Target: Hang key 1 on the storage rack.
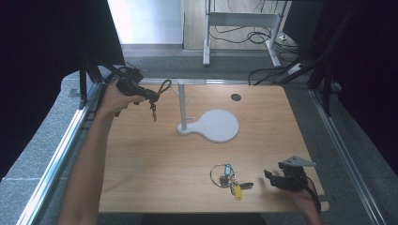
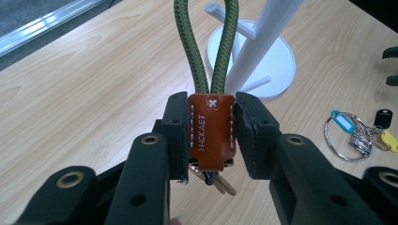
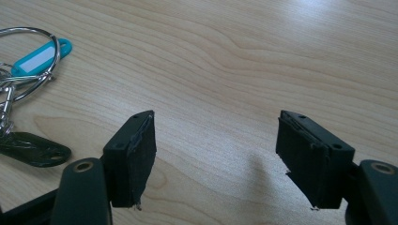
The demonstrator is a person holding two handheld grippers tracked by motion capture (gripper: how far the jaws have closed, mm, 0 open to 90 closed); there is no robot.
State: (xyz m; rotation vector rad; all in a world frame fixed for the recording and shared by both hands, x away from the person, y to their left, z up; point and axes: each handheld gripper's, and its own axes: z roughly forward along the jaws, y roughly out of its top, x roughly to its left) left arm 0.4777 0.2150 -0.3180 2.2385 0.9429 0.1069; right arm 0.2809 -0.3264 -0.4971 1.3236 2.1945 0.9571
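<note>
Even overhead light fell on the surface (image 1: 197, 154) in the high view, which was bright at the centre while both upper corners sank into near black, and the whole picture was soft and a little grainy. In the left gripper view the tag (image 2: 211, 131) was sharp, but the fingers (image 2: 174, 136) nearest the lens were blurred, and the stand (image 2: 263, 47) glared white. In the right gripper view a pale sheen lay across the wood at the top right, a soft shadow fell beside the right finger (image 3: 309, 154), and the keys (image 3: 28, 61) at the left edge were slightly out of focus.
</note>
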